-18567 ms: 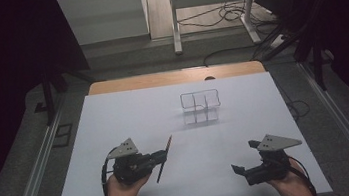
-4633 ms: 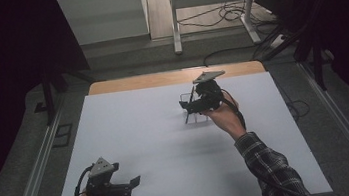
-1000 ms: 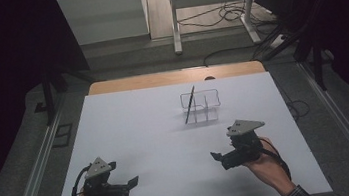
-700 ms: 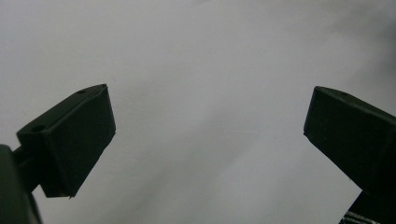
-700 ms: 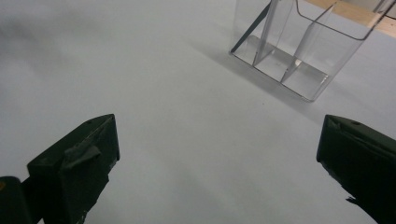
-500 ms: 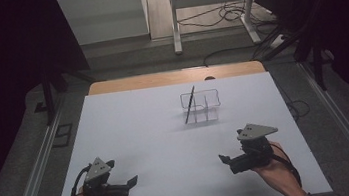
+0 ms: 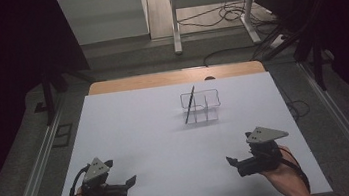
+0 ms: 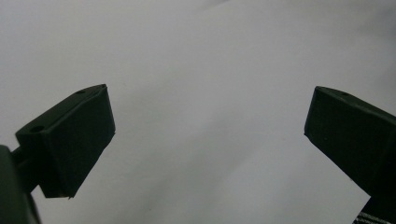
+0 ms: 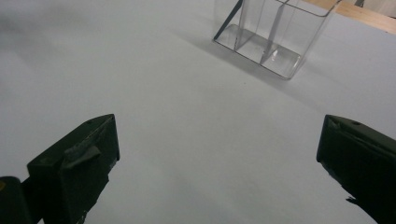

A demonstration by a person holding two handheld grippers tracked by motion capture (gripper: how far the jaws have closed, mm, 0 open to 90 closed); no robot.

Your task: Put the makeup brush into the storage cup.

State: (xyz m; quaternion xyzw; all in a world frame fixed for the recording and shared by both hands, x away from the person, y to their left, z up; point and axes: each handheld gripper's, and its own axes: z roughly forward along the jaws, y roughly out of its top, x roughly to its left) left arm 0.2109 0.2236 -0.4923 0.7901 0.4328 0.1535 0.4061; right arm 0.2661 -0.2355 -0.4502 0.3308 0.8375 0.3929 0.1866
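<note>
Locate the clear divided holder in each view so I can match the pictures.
High view: the clear divided holder stands upright right of centre toward the far side of the white table, a thin dark stick leaning in its left compartment.
Left gripper view: not in it.
Right gripper view: top edge, right of centre, top cut off.
Shared landmark: the dark stick in the end compartment.

Clear glossy plastic organizer [image 9: 266,35], see-through walls and dividers, glare on its base. Thin dark stick [image 7: 189,104] in it, matt, material unclear. Table [image 7: 141,132] top is smooth matt white, paper-like sheet; bare wood strip [image 7: 175,77] at the far edge. Left gripper [image 8: 208,140] and right gripper [image 9: 217,168] jaws are matt black plastic, pads slightly rough. Grey matt plate on top of each. Floor looks rough grey carpet.
</note>
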